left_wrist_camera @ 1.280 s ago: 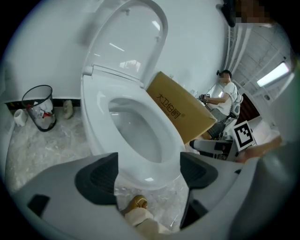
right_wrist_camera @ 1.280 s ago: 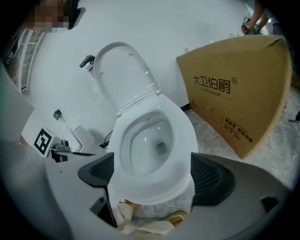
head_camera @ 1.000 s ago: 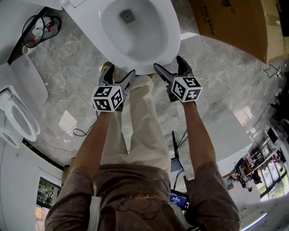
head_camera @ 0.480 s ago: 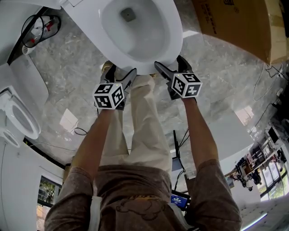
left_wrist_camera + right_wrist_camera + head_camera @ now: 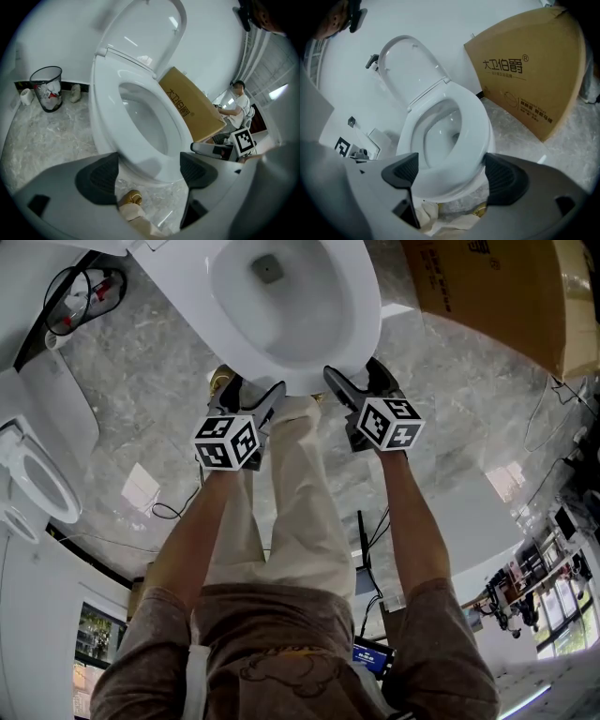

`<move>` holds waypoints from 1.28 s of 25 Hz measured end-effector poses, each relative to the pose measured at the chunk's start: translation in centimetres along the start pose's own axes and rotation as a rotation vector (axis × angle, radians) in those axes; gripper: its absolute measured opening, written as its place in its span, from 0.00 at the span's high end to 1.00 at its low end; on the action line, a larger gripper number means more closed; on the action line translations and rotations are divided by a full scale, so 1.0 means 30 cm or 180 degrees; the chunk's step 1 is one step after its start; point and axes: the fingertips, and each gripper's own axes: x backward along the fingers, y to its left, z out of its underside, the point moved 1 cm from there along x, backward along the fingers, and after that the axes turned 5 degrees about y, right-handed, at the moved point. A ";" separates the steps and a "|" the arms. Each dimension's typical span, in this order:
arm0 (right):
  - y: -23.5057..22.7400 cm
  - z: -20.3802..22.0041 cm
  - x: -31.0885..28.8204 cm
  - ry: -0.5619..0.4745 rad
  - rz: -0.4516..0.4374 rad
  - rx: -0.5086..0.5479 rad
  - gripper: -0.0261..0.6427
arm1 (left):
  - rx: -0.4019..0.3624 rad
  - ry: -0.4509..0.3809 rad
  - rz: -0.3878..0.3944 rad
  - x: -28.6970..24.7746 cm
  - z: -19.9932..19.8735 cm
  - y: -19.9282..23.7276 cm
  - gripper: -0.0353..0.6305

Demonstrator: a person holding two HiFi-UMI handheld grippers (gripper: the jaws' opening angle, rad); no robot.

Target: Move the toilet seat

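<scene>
Right claw (image 5: 452,173) just closing slightly, apart astride toilet seat (image 5: 474,123) front edge, left claw (image 5: 147,172) likewise apart astride it

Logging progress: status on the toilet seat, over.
Left gripper open at toilet seat front. Right gripper open, just closing, seat front inside. Seat down, lid up. Nothing blocking.

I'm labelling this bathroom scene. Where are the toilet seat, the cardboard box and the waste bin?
toilet seat (image 5: 477,126): right gripper view, right side of the ring.
cardboard box (image 5: 529,79): right gripper view, printed face.
waste bin (image 5: 48,104): left gripper view, mesh wall.
</scene>
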 end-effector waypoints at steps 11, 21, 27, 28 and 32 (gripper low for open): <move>0.036 -0.043 0.087 -0.0218 -0.0021 -0.0085 0.36 | -0.0089 -0.0066 0.0045 0.063 -0.019 -0.045 0.34; 0.101 -0.107 0.192 -0.0290 -0.0055 -0.0163 0.37 | 0.0001 -0.0095 0.0027 0.140 -0.065 -0.096 0.34; 0.174 -0.178 0.280 -0.0418 -0.0089 -0.0174 0.37 | 0.0034 -0.0165 0.0058 0.219 -0.119 -0.143 0.34; 0.189 -0.189 0.296 -0.0424 -0.0096 -0.0172 0.37 | 0.0044 -0.0170 0.0052 0.235 -0.127 -0.152 0.34; 0.238 -0.242 0.353 -0.0434 -0.0115 -0.0116 0.38 | 0.0098 -0.0207 0.0030 0.284 -0.170 -0.186 0.34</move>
